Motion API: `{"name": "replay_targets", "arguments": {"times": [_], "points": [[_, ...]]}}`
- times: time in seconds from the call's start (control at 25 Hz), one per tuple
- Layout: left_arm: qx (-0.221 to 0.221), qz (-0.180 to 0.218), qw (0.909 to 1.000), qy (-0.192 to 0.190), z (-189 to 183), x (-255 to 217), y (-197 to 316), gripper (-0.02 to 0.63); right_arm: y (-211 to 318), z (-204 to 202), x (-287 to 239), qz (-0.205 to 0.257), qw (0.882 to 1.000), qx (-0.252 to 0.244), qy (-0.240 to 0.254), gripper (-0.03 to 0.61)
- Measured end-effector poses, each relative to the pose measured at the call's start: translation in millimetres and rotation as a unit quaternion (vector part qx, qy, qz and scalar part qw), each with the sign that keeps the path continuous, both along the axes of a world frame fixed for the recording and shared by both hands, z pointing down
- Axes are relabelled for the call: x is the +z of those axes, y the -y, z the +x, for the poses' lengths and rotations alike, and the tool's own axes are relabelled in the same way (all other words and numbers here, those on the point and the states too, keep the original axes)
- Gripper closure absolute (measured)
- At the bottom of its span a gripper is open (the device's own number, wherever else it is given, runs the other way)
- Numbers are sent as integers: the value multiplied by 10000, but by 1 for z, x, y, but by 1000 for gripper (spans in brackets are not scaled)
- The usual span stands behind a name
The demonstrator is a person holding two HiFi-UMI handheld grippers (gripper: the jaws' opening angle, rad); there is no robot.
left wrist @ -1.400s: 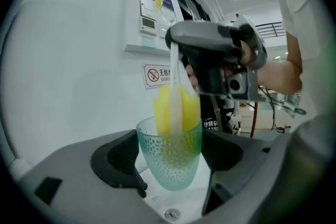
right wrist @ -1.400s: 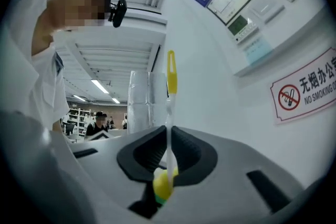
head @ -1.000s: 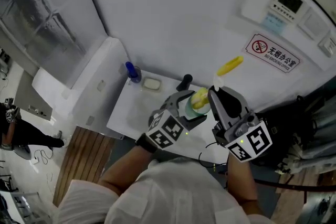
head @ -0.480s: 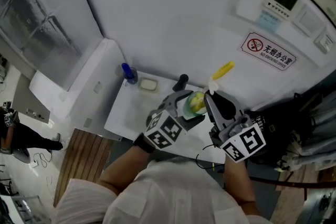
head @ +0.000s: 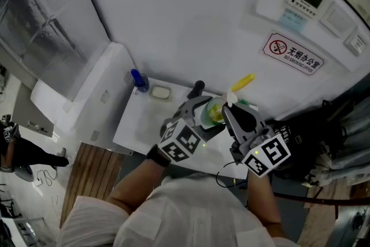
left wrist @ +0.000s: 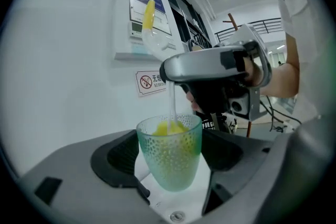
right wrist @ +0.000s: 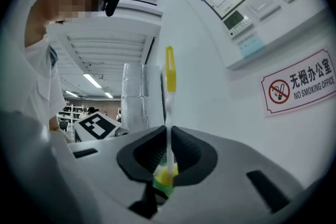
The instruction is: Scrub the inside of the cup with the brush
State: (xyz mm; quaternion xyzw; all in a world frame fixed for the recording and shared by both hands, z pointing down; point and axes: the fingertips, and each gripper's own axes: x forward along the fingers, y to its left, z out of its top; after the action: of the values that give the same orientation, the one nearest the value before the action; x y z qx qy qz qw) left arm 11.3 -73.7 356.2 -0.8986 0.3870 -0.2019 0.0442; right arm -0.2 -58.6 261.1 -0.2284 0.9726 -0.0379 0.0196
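Observation:
A pale green dimpled cup (left wrist: 169, 152) stands upright between the jaws of my left gripper (left wrist: 170, 157), which is shut on it. In the head view the cup (head: 211, 113) is held above the white table, between the two grippers. My right gripper (right wrist: 169, 152) is shut on the thin white shaft of a brush (right wrist: 169, 89) with a yellow handle end. The brush's yellow sponge head (left wrist: 169, 127) sits down inside the cup. Seen from the head, the brush handle (head: 241, 83) points up and to the right, above my right gripper (head: 231, 114).
A white table (head: 144, 118) stands against a white wall. On it are a blue-topped item (head: 139, 81), a small dish (head: 160, 92) and a dark object (head: 198, 88). A no-smoking sign (head: 292, 56) and wall panels hang at the right. Cables and dark equipment lie at the right.
The cup and both grippers have drifted slightly up and left in the head view. The brush handle has tilted more upright and its head sits lower inside the cup.

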Motion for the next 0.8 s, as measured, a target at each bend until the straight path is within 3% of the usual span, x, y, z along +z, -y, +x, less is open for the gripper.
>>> {"name": "replay_targets", "arguments": {"times": [0.16, 0.4, 0.8], "points": [[13, -51, 9998, -190, 4, 4, 1, 259, 0, 4, -7, 89, 9999, 16, -89, 549], [58, -119, 9998, -172, 10, 11, 3, 259, -9, 23, -54, 449, 9985, 92, 301, 549], [369, -245, 9981, -430, 50, 20, 5, 259, 8, 52, 16, -190, 9984, 529, 11, 549]]}}
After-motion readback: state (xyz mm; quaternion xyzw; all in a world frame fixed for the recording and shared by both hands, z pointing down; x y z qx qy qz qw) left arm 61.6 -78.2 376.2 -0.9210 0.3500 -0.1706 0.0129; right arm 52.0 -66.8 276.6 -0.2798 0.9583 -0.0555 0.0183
